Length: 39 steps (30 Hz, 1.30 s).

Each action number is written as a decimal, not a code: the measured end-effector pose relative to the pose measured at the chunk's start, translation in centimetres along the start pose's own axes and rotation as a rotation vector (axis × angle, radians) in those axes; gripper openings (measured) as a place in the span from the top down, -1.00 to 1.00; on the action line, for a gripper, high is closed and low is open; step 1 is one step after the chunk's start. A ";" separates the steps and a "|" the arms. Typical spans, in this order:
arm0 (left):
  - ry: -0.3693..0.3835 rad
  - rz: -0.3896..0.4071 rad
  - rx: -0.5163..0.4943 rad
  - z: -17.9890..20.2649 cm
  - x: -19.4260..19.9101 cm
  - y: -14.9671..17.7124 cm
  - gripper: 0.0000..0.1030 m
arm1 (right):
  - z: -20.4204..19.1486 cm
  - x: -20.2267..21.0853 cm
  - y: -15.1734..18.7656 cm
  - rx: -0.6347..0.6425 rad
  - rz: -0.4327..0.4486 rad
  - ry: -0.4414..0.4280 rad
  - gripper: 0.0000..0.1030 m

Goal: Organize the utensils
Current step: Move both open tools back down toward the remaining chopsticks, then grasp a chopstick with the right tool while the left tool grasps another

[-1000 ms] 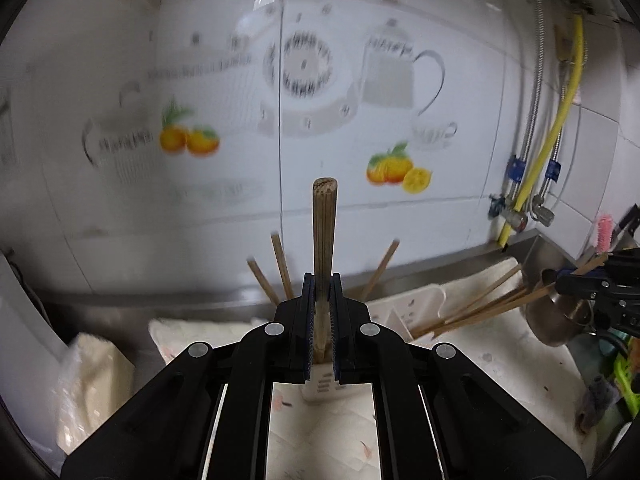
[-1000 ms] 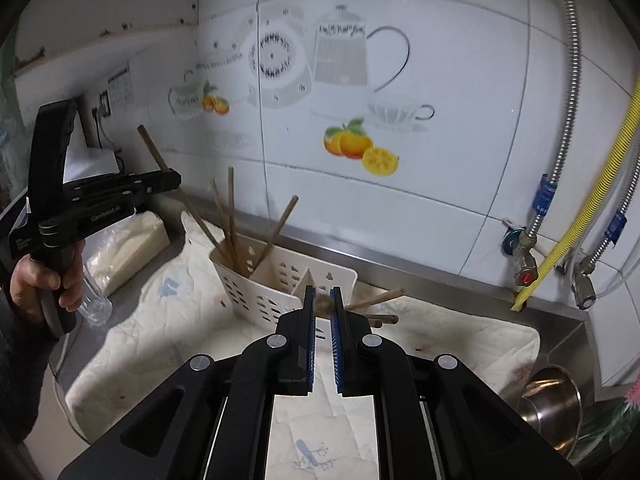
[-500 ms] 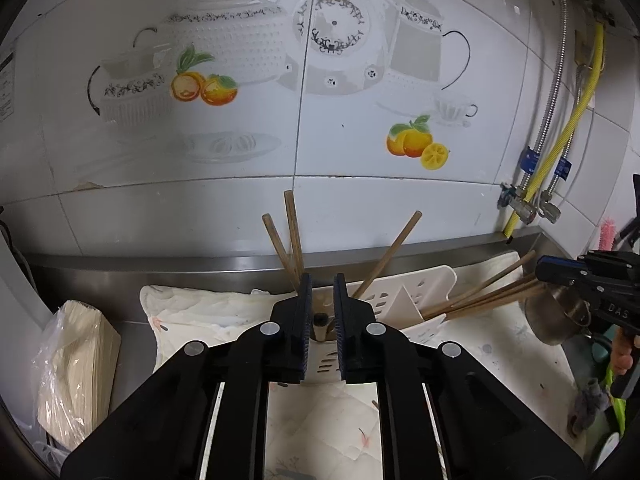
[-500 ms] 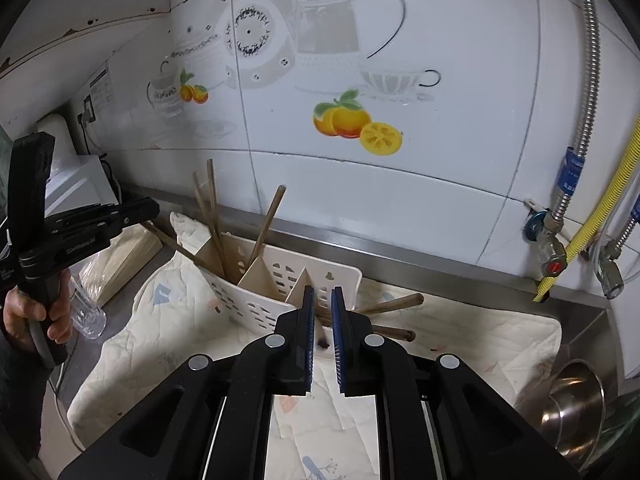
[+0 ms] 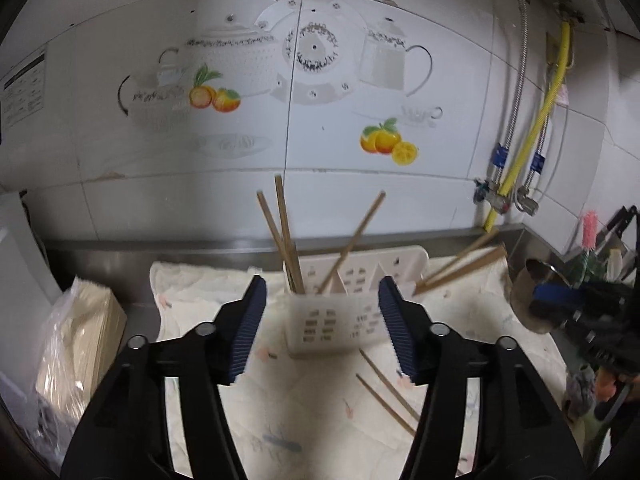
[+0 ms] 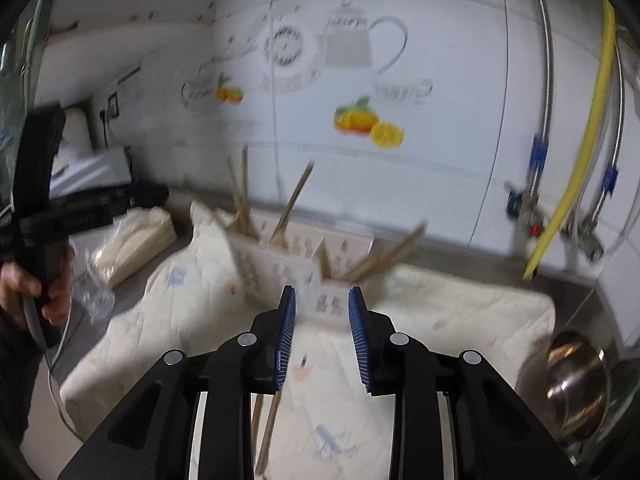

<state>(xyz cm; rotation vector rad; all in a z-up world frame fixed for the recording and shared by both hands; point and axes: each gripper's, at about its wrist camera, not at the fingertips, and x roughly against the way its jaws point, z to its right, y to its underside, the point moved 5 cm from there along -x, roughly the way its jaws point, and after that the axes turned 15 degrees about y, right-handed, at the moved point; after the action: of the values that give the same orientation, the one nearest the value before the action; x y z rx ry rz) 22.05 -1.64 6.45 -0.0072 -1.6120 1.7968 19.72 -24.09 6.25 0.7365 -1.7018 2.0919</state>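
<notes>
A white slotted utensil caddy [image 5: 340,320] [image 6: 280,264] stands on a pale cloth [image 5: 304,420] by the tiled wall. Three wooden chopsticks [image 5: 286,232] stand in its left part, and others [image 5: 460,264] lean out to the right. Two loose chopsticks [image 5: 388,396] [image 6: 268,420] lie on the cloth in front. My left gripper [image 5: 320,290] hovers just before the caddy, its jaws opening wide with nothing between them. My right gripper [image 6: 322,294] faces the caddy's right end, jaws also opening and empty. A hand [image 6: 24,280] holds the left gripper [image 6: 92,208] in the right wrist view.
A steel bowl [image 5: 536,296] [image 6: 576,380] sits at the right edge of the cloth. A plastic-wrapped stack of paper [image 5: 80,336] [image 6: 136,236] lies to the left. Hoses and valves [image 5: 504,196] run down the wall at the right, beside a rack of brushes [image 5: 588,240].
The left gripper, shut on an upright wooden stick a second ago, has let go and spread its jaws. The right jaws have parted too. Both grippers have pulled back from the caddy and sunk.
</notes>
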 end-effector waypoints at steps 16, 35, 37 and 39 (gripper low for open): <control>-0.066 -0.056 0.153 -1.1 1.8 10.4 -0.37 | -5.4 -5.1 14.6 -0.073 -0.232 -0.078 0.60; -0.085 -0.139 0.214 -0.6 1.4 16.1 -0.37 | -7.4 -8.1 16.9 -0.046 -0.305 -0.034 0.83; -0.082 -0.145 0.216 -0.3 1.2 16.3 -0.37 | -7.5 -8.1 16.9 -0.037 -0.304 -0.025 0.86; -0.078 -0.152 0.215 0.1 1.0 16.6 -0.37 | -7.5 -8.1 16.9 -0.030 -0.300 -0.020 0.87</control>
<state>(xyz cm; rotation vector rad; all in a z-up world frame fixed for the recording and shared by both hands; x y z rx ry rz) 13.08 -0.74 -7.56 0.2806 -1.4236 1.8605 15.39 -20.09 -13.03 0.9422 -1.5211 1.8553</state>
